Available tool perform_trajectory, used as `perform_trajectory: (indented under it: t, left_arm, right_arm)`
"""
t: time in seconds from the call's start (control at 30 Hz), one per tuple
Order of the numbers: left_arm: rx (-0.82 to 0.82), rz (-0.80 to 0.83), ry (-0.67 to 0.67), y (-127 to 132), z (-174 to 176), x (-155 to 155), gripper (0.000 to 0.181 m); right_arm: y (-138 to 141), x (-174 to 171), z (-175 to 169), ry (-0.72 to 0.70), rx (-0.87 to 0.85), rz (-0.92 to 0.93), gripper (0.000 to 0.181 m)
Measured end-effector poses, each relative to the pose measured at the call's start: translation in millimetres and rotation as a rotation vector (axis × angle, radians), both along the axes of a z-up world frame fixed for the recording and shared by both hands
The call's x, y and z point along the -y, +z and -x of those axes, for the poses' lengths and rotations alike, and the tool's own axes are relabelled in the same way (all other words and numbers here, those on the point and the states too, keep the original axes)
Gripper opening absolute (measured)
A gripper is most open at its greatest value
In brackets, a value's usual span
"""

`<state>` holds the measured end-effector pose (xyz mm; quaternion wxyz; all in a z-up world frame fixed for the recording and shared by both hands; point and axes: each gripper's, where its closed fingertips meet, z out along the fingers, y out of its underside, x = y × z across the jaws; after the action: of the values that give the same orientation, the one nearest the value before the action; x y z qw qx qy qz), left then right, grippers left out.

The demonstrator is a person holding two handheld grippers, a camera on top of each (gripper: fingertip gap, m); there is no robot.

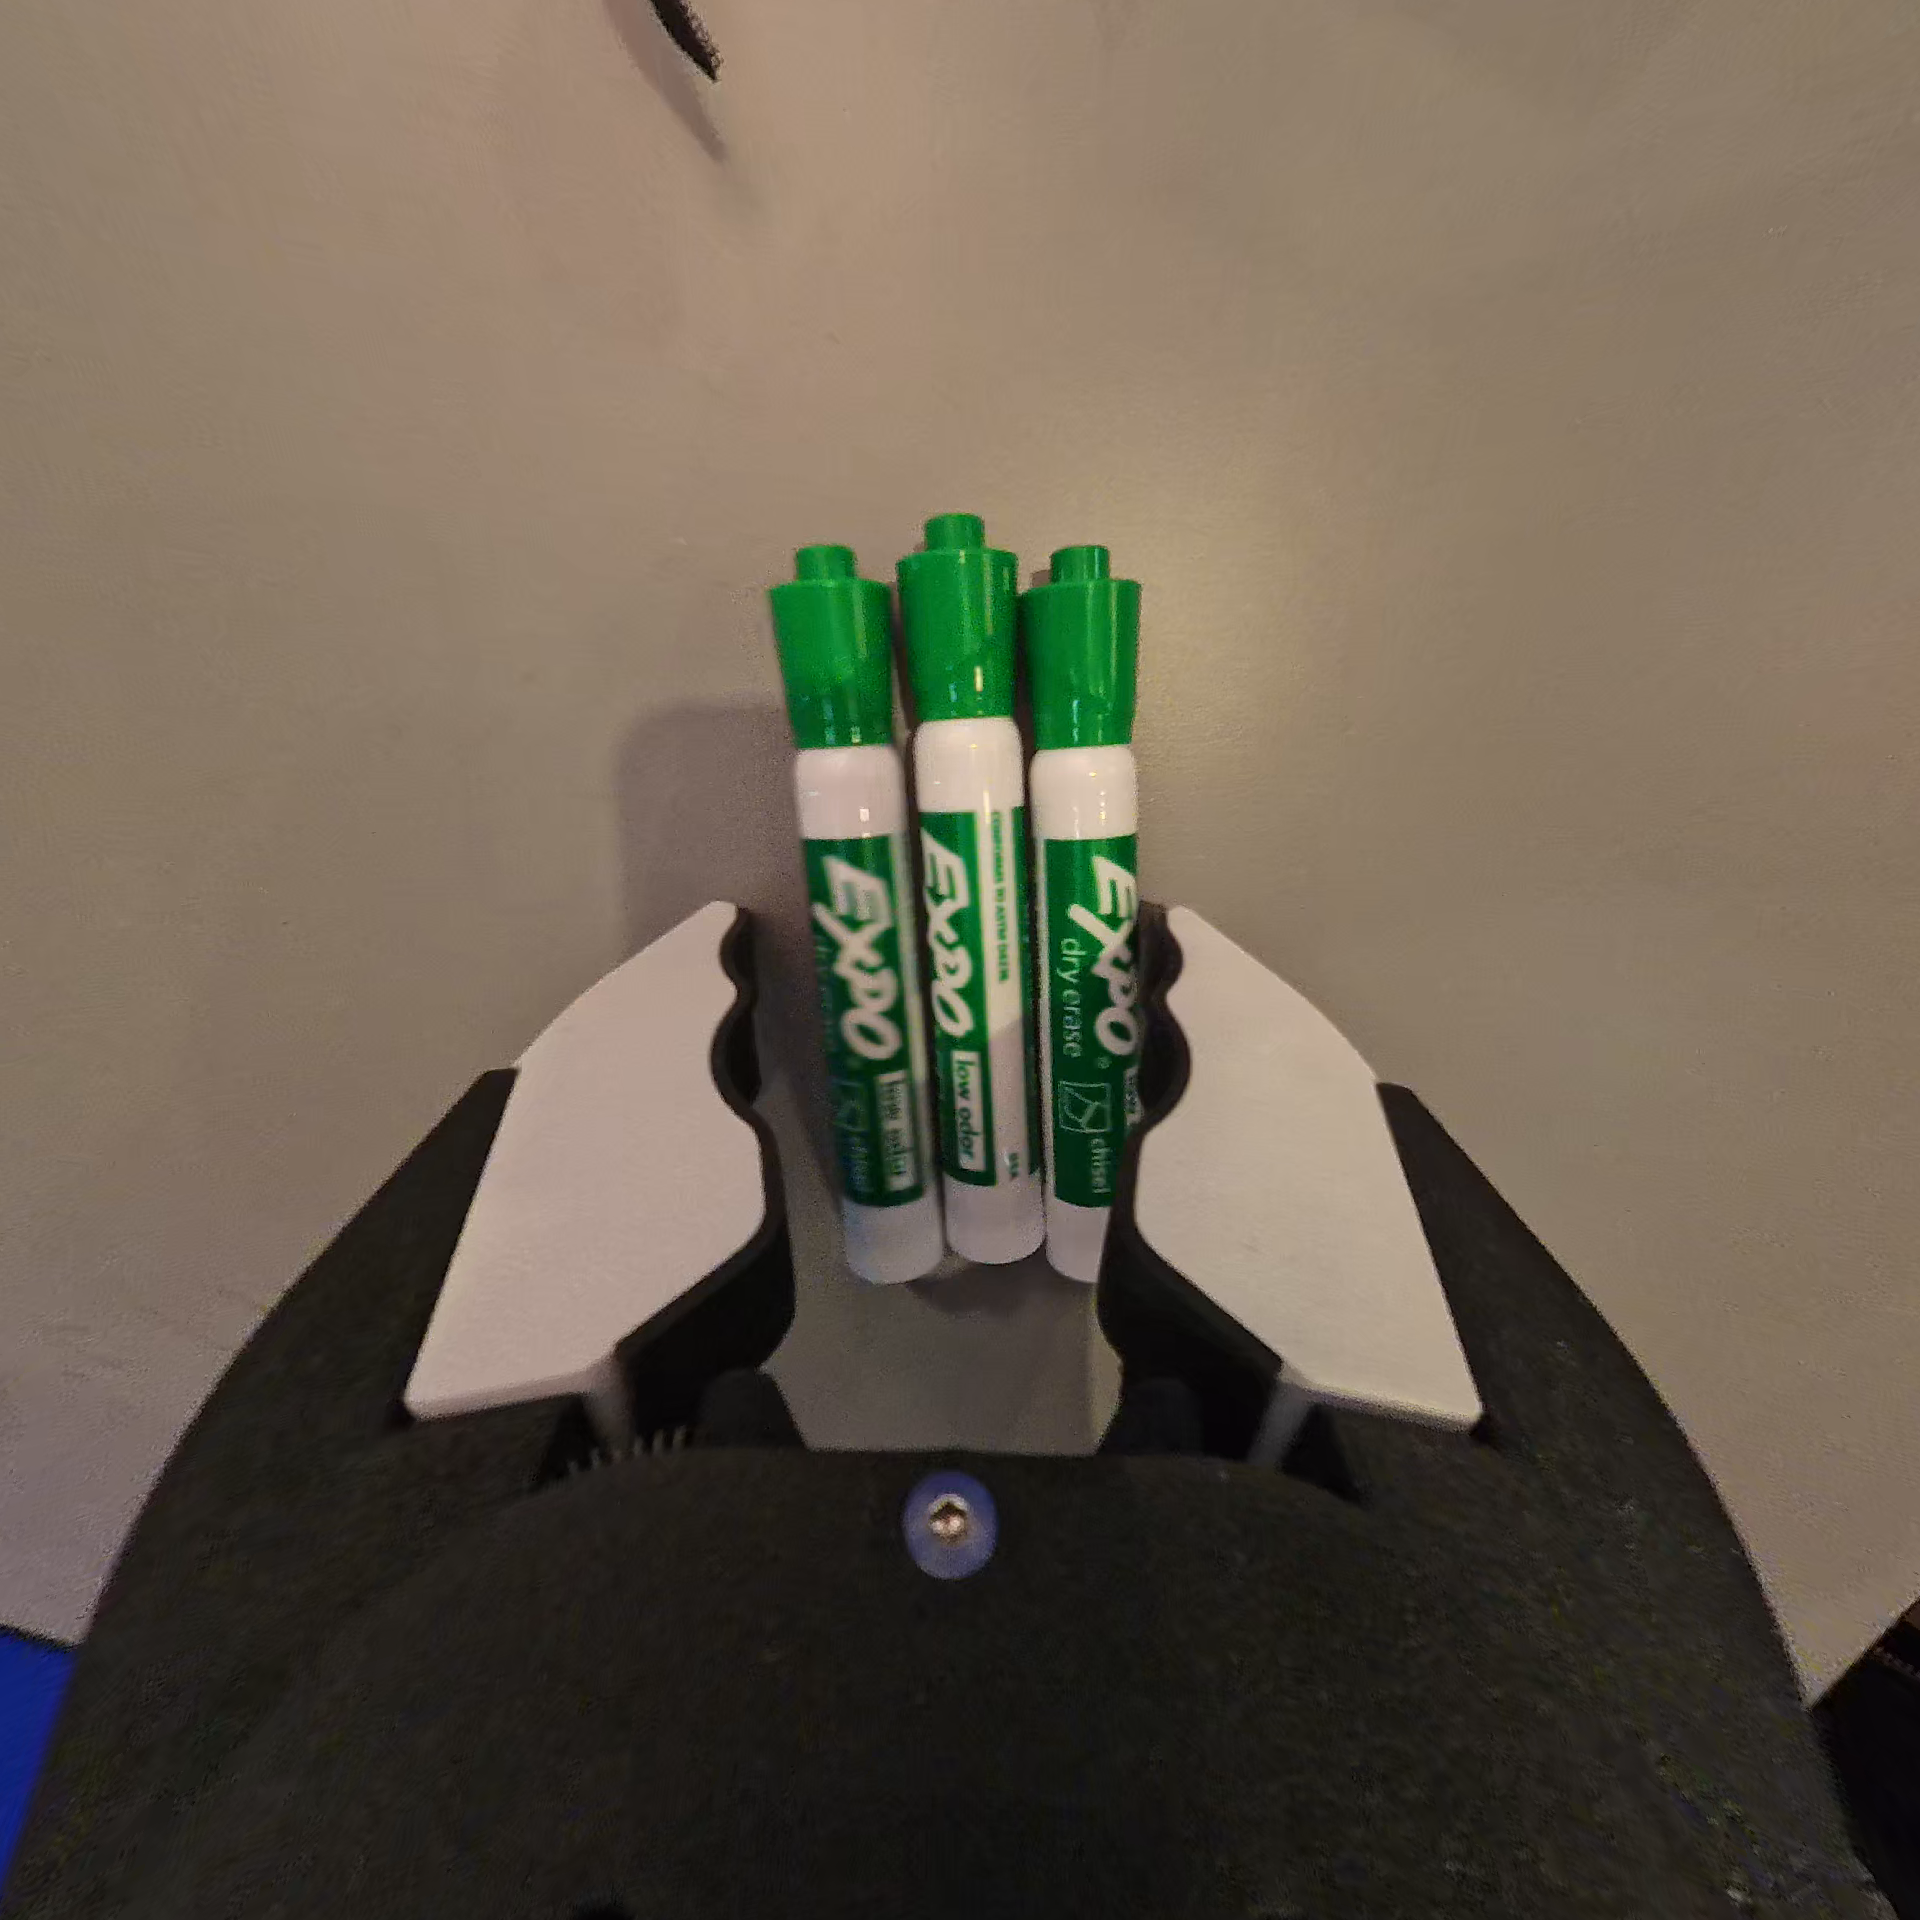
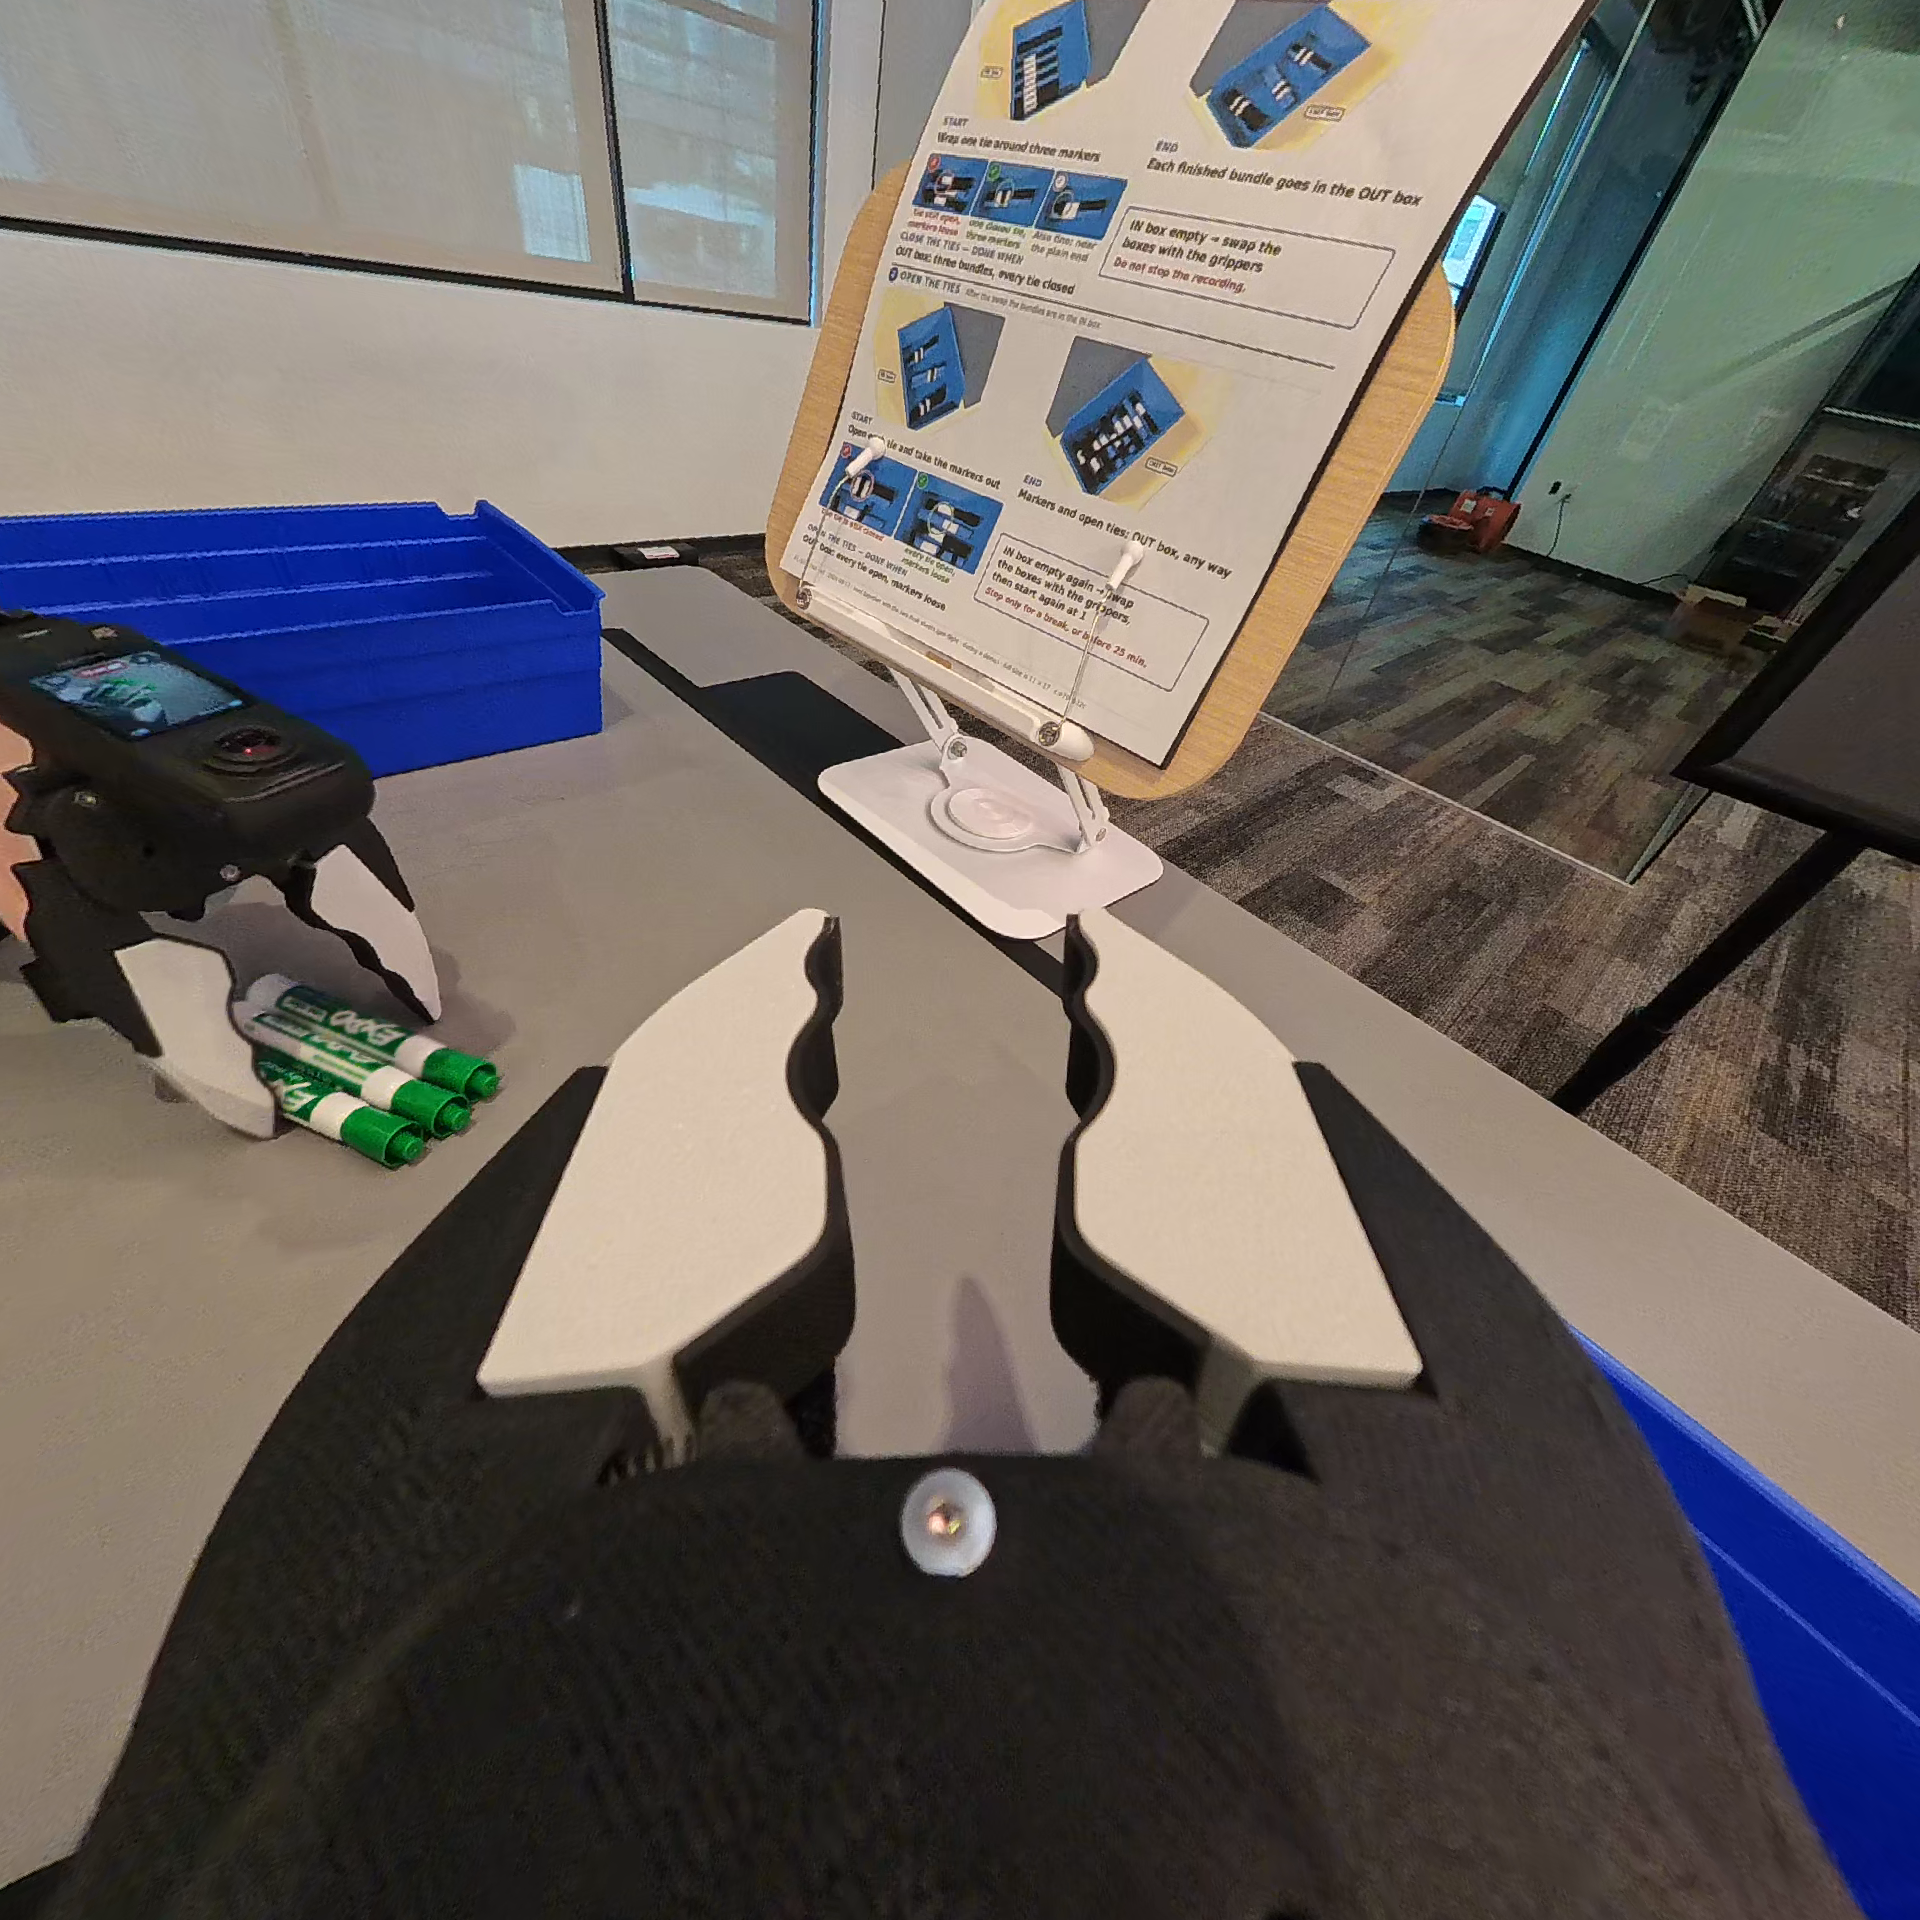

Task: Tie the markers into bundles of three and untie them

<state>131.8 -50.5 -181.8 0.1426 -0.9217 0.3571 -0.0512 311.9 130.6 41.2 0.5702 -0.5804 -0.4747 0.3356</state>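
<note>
We see the grey worktop (image 2: 644,904) under both tools. Our right gripper (image 2: 948,935) hangs parted and empty above it. Our left gripper (image 1: 954,935) straddles three green markers (image 1: 966,914) lying side by side between its spread fingers; whether the right finger touches one, we cannot tell.

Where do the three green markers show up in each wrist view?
Left wrist view: three green markers at centre, side by side between the left gripper fingers, caps pointing away.
Right wrist view: lower left, on the grey table.
Shared landmark: the left gripper straddling them.
</note>
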Motion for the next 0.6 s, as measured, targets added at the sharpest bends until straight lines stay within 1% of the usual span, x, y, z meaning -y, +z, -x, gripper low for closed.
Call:
perform_trajectory:
  t: [0.03,0.13,0.37,0.6]
  left_arm:
    - [0.0,0.001,-0.001,0.1,0.6,-0.6,0.07]
    - [-0.007,0.007,0.003,0.9,1.8,-1.1,0.059]
    - [-0.028,0.027,0.015,0.6,2.2,-0.8,0.058]
    - [-0.065,0.069,-0.002,0.3,1.8,-0.6,0.059]
  right_arm:
    - [0.1,0.1,0.0,0.001,-0.001,0.0,0.042]
    - [0.1,-0.1,-0.2,0.001,-0.001,0.001,0.042]
    - [0.5,0.6,0.3,0.003,-0.002,-0.001,0.042]
    - [-0.4,0.6,1.0,0.003,0.005,-0.001,0.042]
